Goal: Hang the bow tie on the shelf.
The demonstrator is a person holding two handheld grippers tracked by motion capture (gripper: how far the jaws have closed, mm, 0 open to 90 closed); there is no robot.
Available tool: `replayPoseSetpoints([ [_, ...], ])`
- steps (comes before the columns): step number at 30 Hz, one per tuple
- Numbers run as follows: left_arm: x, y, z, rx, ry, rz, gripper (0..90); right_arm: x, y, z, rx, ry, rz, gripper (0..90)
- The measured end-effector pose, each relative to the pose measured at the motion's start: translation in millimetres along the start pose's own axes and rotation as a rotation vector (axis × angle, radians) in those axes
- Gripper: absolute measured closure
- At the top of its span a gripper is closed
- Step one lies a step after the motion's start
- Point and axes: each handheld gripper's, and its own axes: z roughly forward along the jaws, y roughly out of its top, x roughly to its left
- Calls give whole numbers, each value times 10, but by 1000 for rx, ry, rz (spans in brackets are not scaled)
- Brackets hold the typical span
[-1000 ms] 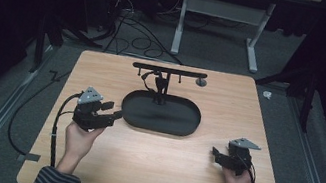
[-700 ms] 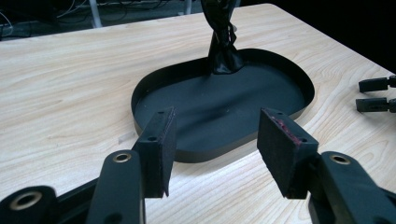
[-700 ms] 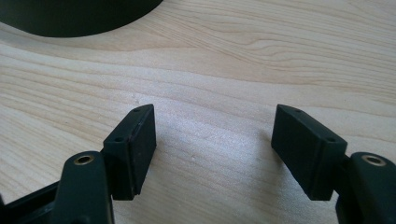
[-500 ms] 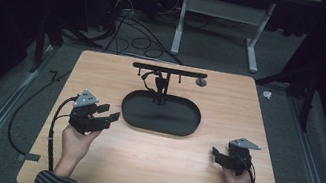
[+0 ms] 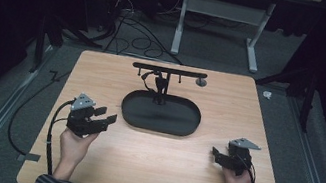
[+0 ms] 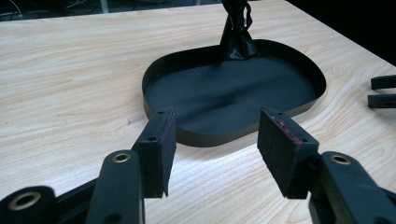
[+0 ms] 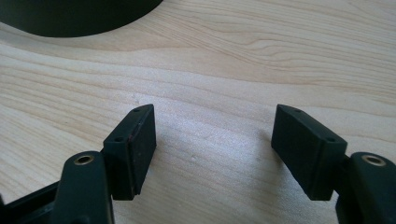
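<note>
Left claw [image 5: 107, 120]: jaws spread, nothing between them, held just above the table [image 5: 103, 76] off the near-left rim of the black oval tray [image 5: 146, 119]. In the left claw's own view the pads [image 6: 159, 140] frame the tray's near rim, so this claw is aimed at the tray; my reading is that it is lined up for an approach, not yet in contact.

Right claw [image 5: 217, 153]: jaws also spread and empty, low over bare wood, well off the tray's near-right end. Its own view has only a sliver of the tray's edge at upper left, pads [image 7: 135, 140] wide apart. Judged as parked, kept clear so the left side has room.

Tray sits mid-table, slightly toward the far edge. A post [image 5: 161, 88] rises from its far side and carries a horizontal bar [image 5: 169, 70]; something dark and tangled hangs at the post, too small to identify. Tray floor otherwise looks empty.

Small grey round item [image 5: 200, 82] on the table just beyond the bar's right end; cannot tell what it is.
</note>
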Motion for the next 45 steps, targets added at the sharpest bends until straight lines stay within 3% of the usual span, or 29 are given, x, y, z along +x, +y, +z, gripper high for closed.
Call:
replayPoseSetpoints([
  [45,163,-416,19,67,61,-94,466,0,0,0,0,1,0,320],
])
